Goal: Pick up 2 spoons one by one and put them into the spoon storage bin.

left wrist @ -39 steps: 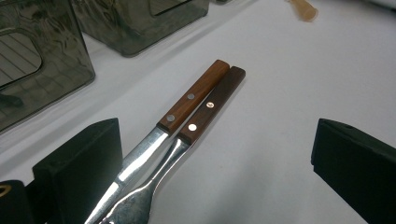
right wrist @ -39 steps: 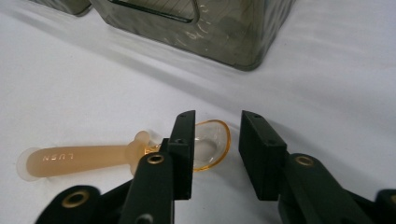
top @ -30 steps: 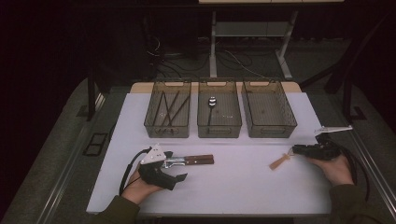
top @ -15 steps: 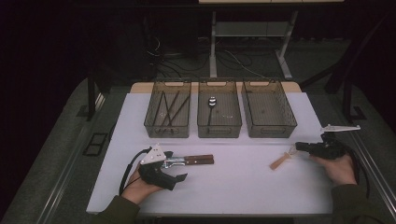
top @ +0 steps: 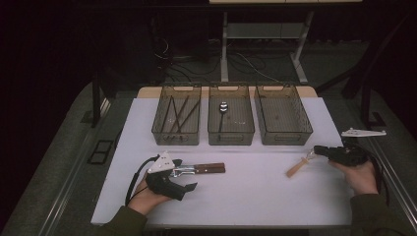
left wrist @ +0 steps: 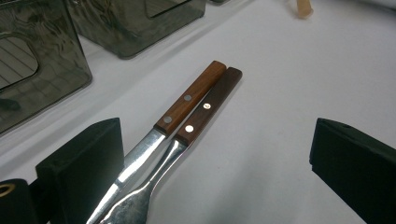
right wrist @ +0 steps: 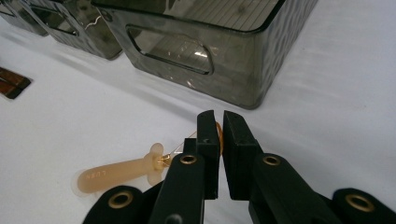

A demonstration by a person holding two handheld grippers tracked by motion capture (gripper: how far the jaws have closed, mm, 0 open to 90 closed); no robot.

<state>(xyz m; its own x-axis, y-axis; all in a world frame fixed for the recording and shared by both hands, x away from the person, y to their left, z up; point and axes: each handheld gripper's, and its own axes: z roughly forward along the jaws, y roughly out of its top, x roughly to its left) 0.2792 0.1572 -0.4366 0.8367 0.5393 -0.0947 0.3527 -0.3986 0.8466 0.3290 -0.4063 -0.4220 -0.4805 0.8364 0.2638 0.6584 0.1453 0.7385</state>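
Note:
Two wood-handled utensils, a knife and a fork (top: 209, 168), lie side by side on the white table (top: 255, 201). Their brown handles (left wrist: 201, 100) point away from my left gripper (top: 184, 173). My left gripper (left wrist: 215, 186) is open, its jaws either side of the metal ends, closer to the left jaw. At the right edge lies a small tool with a pale handle (top: 296, 168) and a thin gold wire loop. My right gripper (top: 317, 149) has its jaws almost together on that wire loop, with the pale handle (right wrist: 116, 172) beside my right gripper (right wrist: 220, 121) on the table.
Three smoky clear bins stand in a row at the back. The left bin (top: 176, 136) holds several dark sticks, the middle bin (top: 231, 137) a spoon (top: 223, 107), and the right bin (top: 286, 137) looks bare. The right bin's handle wall (right wrist: 224, 70) is close ahead of the right gripper.
The right gripper has edged slightly rightward and tilted, its grey plate rising. The pale-handled tool has barely shifted. The left gripper and the two utensils have stayed put.

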